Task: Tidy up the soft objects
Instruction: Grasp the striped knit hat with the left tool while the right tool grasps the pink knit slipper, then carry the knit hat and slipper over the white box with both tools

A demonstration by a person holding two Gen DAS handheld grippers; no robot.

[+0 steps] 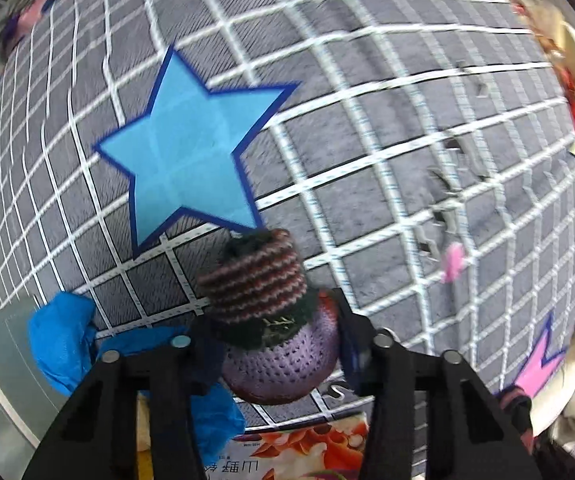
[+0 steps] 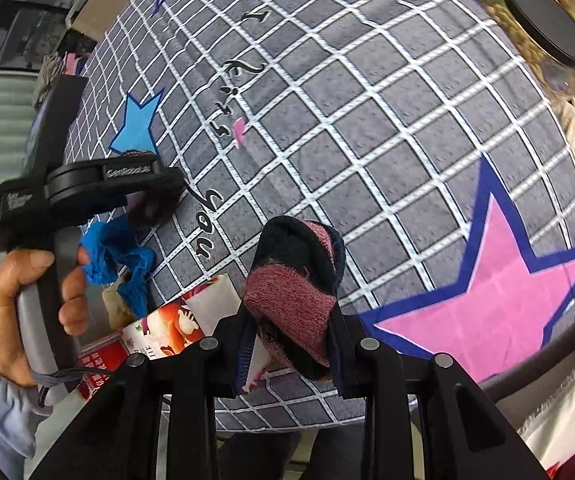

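A crocheted toy [image 1: 271, 320], with a purple round body, a dark green collar and a brown-and-pink striped top, sits on the grey grid blanket [image 1: 367, 160] just below the blue star [image 1: 191, 152]. My left gripper [image 1: 275, 320] points down over it, its fingers pressing on both sides of the purple body. In the right wrist view, my right gripper [image 2: 291, 332] is shut on a bunched dark red and black knitted sock [image 2: 291, 280], held above the blanket's near edge. A hand [image 2: 27, 288] holds the left gripper's handle at the left of that view.
Crumpled blue plastic [image 1: 63, 340] and a printed red-flowered package [image 1: 307, 452] lie at the blanket's near-left edge. A large pink star [image 2: 487, 308] marks the blanket's right corner. A small pink scrap [image 1: 453, 264] lies mid-blanket. A black-lidded jar [image 2: 543, 20] stands at the far right.
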